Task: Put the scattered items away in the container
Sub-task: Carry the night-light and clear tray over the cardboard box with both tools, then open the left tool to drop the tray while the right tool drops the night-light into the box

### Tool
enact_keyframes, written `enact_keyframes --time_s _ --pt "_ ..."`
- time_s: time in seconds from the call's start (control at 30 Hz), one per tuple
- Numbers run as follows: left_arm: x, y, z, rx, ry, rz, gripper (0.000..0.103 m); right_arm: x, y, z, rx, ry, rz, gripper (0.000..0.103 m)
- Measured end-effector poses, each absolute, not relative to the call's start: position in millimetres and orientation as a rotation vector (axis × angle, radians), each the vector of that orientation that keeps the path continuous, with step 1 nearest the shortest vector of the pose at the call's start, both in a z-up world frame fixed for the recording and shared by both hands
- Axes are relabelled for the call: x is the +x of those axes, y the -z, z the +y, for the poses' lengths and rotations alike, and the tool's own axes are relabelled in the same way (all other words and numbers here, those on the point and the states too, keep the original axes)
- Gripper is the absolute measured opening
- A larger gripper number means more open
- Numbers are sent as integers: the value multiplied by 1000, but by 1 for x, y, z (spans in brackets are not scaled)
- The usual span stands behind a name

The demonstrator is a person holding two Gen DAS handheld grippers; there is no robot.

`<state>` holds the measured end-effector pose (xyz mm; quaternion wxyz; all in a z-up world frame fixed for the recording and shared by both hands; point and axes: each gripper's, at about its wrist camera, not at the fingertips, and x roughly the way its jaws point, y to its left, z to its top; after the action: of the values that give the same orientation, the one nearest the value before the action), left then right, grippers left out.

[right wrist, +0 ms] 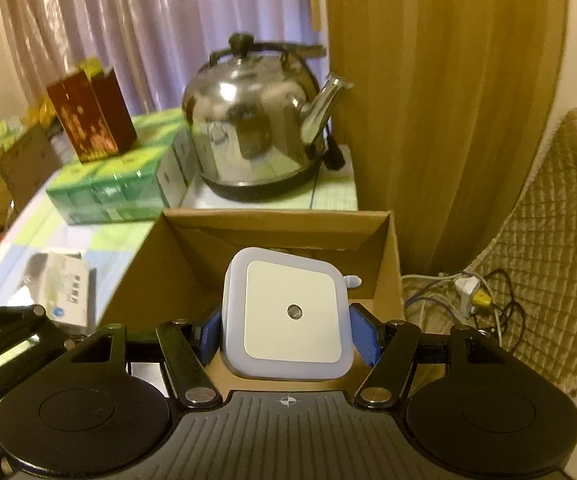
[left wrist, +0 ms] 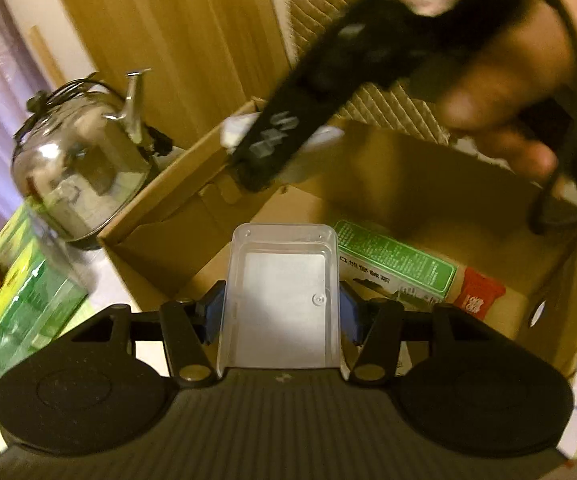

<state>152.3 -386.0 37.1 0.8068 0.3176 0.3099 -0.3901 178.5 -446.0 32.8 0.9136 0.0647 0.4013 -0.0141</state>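
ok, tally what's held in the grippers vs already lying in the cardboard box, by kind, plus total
Clear plastic tray, held in left gripper: 1
White square night light, held in right gripper: 1
Green carton in cardboard box: 1
Red packet in box: 1
Total: 4

Print shows on the green box (left wrist: 398, 266), the red packet (left wrist: 478, 294) and the white carton (right wrist: 68, 292), all too blurred to read.

Table (right wrist: 68, 236): cardboard box (right wrist: 192, 240), kettle (right wrist: 254, 128), green pkgs (right wrist: 120, 184)
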Motion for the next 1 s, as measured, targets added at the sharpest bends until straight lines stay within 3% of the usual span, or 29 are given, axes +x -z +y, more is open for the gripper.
enact_keyframes --time_s 0.47,1.0 --pt "176 -9 -399 744 841 685 52 219 3 -449 91 12 927 62" --pt "192 1 -397 745 843 706 53 214 19 -426 -190 -57 964 62"
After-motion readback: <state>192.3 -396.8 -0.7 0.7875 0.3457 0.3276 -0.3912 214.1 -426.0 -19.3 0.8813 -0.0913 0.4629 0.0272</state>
